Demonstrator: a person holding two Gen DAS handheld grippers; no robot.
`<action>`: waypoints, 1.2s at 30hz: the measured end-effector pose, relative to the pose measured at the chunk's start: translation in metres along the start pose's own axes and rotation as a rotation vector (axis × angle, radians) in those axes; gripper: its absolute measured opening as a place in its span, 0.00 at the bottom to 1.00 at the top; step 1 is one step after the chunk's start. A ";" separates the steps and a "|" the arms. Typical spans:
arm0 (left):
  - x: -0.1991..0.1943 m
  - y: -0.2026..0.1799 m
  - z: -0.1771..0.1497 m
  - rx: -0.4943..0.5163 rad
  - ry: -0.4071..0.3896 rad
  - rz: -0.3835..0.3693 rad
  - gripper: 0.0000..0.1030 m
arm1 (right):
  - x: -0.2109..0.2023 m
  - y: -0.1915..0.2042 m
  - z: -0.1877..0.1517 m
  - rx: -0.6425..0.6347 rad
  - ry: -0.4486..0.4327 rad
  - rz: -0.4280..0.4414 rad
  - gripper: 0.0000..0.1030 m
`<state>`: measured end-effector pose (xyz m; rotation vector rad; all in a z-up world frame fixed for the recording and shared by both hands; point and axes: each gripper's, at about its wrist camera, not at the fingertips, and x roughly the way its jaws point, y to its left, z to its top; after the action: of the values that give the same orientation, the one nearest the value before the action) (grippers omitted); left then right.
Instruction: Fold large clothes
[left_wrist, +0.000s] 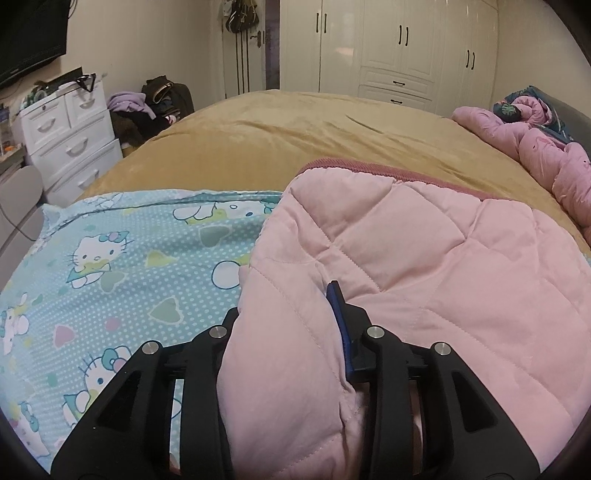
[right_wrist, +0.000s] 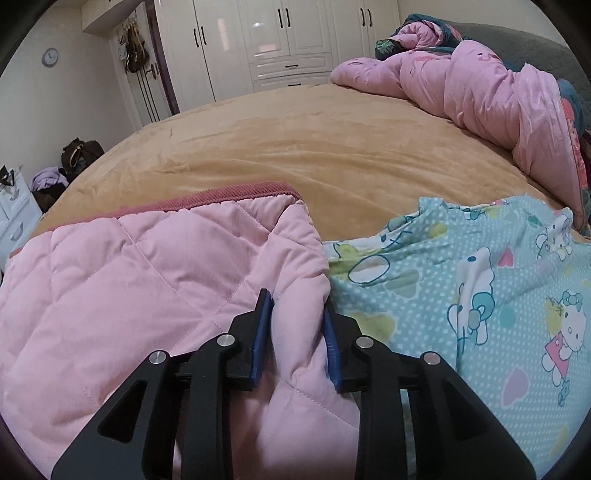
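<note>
A pale pink quilted garment (left_wrist: 424, 258) with a darker pink ribbed hem lies folded on the bed, on top of a light blue cartoon-cat printed cloth (left_wrist: 129, 258). My left gripper (left_wrist: 286, 299) grips the garment's left edge. The padding bulges over and hides its left finger, and its right blue pad (left_wrist: 338, 317) presses into the cloth. In the right wrist view the same garment (right_wrist: 147, 277) fills the left side, with the printed cloth (right_wrist: 480, 295) to its right. My right gripper (right_wrist: 295, 301) has a thick fold of the garment's right edge pinched between both blue pads.
The bed is covered by a tan blanket (right_wrist: 295, 147). A rumpled pink duvet (right_wrist: 480, 92) is piled at its far right. White drawers (left_wrist: 70, 136) and a heap of clothes (left_wrist: 147, 107) stand left of the bed. White wardrobes (left_wrist: 399, 48) line the back wall.
</note>
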<state>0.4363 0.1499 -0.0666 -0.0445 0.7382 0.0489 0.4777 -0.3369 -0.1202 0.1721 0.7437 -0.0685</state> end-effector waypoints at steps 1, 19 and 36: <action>0.000 0.001 0.001 -0.004 0.009 0.001 0.30 | -0.001 0.001 0.000 -0.006 0.000 -0.006 0.27; -0.113 -0.046 -0.034 0.013 -0.070 -0.083 0.79 | -0.142 0.065 -0.059 -0.223 -0.105 0.235 0.85; -0.083 -0.088 -0.094 0.063 0.009 -0.098 0.79 | -0.082 0.103 -0.096 -0.254 0.126 0.221 0.93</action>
<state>0.3171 0.0545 -0.0787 -0.0205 0.7451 -0.0686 0.3655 -0.2182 -0.1205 0.0158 0.8478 0.2484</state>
